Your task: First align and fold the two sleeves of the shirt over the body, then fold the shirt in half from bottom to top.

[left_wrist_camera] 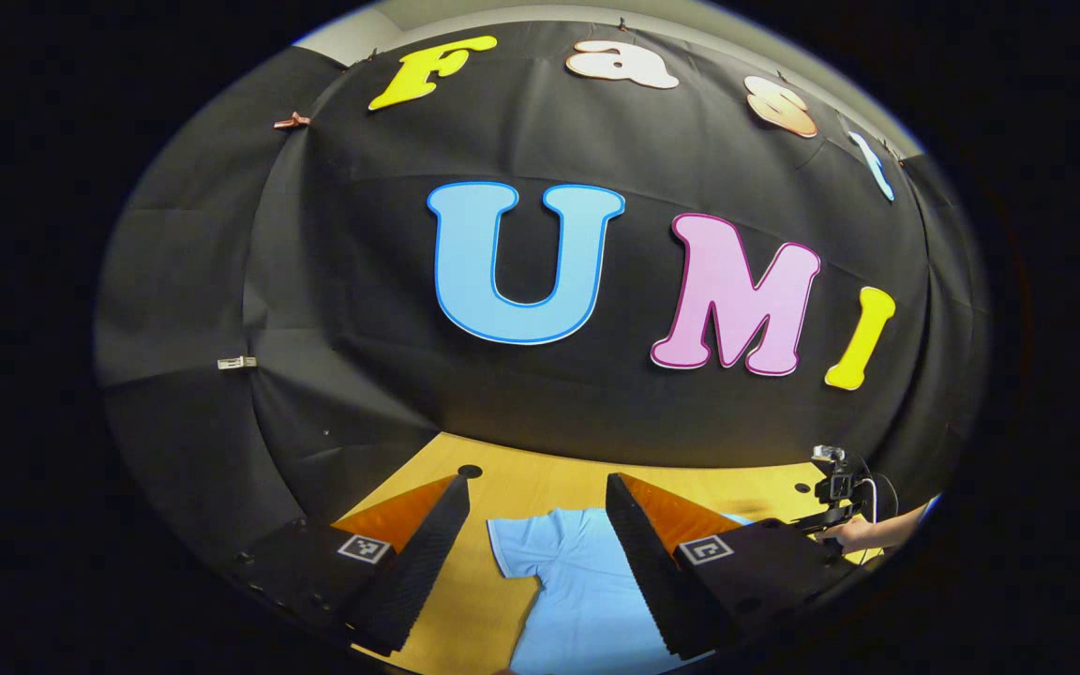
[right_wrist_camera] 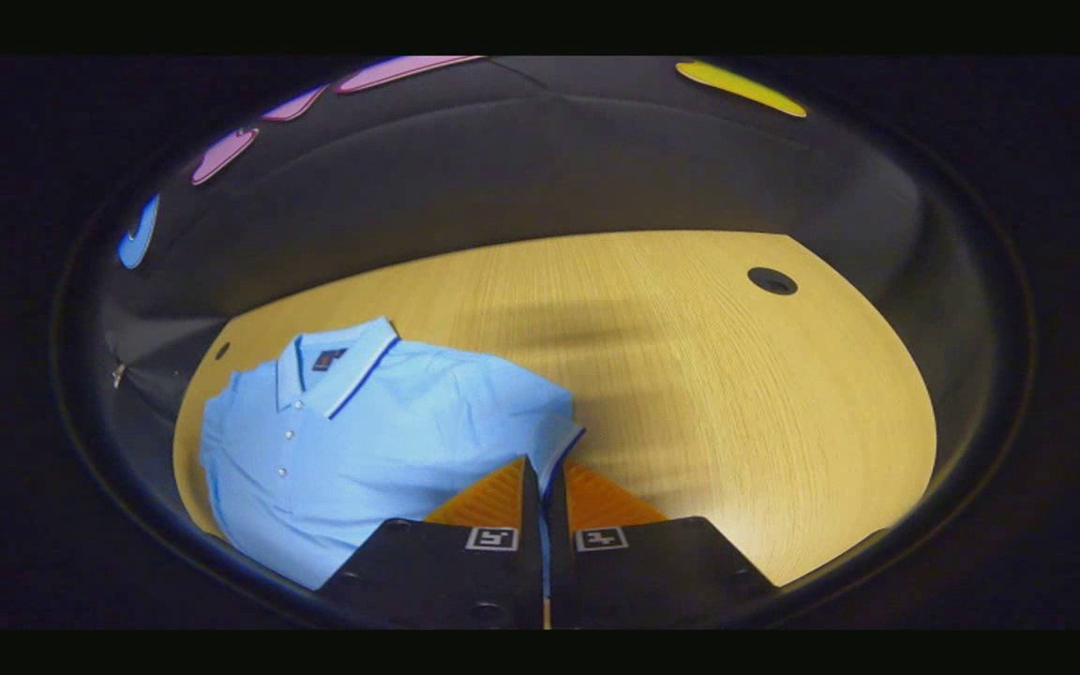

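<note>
A light blue polo shirt (right_wrist_camera: 352, 441) lies flat on the wooden table (right_wrist_camera: 709, 394), collar (right_wrist_camera: 343, 361) toward the back wall. My right gripper (right_wrist_camera: 543, 466) is shut on the dark-trimmed hem of the shirt's near sleeve (right_wrist_camera: 559, 441), which is lifted slightly at the shirt's right edge. In the left gripper view the shirt (left_wrist_camera: 587, 581) lies below my left gripper (left_wrist_camera: 537, 483), which hangs open above it with nothing between its fingers. The shirt's other sleeve (left_wrist_camera: 507, 548) lies spread out to the left. The right gripper (left_wrist_camera: 826, 511), held by a hand (left_wrist_camera: 863, 534), shows at the far right.
The black cloth wall (left_wrist_camera: 540, 403) rises just behind the table. Round cable holes (right_wrist_camera: 772, 280) sit in the tabletop near the back corners. Bare wood stretches to the right of the shirt in the right gripper view.
</note>
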A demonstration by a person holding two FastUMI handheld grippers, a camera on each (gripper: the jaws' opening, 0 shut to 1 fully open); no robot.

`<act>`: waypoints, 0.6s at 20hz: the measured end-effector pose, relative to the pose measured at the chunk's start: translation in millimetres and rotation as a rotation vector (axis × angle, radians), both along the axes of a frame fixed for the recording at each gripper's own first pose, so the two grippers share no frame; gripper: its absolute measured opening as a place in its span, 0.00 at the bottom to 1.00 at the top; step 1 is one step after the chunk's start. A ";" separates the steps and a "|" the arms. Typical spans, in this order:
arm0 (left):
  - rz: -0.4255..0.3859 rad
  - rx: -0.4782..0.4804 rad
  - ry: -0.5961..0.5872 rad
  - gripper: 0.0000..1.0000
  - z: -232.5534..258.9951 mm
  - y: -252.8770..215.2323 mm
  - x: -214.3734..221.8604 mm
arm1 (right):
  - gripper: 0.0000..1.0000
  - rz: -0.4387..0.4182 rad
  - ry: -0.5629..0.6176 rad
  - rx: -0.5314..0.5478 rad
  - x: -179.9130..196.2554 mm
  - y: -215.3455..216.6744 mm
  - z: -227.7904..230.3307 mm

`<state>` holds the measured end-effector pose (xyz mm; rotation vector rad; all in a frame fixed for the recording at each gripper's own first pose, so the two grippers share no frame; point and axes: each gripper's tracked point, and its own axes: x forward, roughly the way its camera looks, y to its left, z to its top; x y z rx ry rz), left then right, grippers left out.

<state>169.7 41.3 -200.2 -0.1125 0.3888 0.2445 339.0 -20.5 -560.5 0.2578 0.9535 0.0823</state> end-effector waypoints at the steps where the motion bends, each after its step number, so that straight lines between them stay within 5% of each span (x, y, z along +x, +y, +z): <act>1: 0.007 -0.003 0.001 0.96 -1.2 2.7 -1.5 | 0.07 0.012 -0.036 0.035 3.4 9.9 15.4; 4: 0.025 -0.027 0.008 0.96 -8.3 8.4 -1.6 | 0.02 0.109 -0.054 0.201 -5.0 67.6 47.0; 6: 0.023 -0.062 0.014 0.96 -17.8 7.9 3.5 | 0.02 0.182 0.026 0.207 -27.3 91.2 32.6; 7: 0.017 -0.075 0.021 0.95 -26.6 6.4 7.5 | 0.10 0.216 0.049 0.206 -34.8 97.7 27.8; 8: 0.010 -0.079 0.045 0.96 -37.5 5.5 12.3 | 0.06 0.235 0.050 0.196 -37.2 101.0 24.6; 12: -0.034 -0.094 0.136 0.96 -90.2 10.3 34.7 | 0.76 0.233 -0.030 0.196 -33.9 99.5 49.5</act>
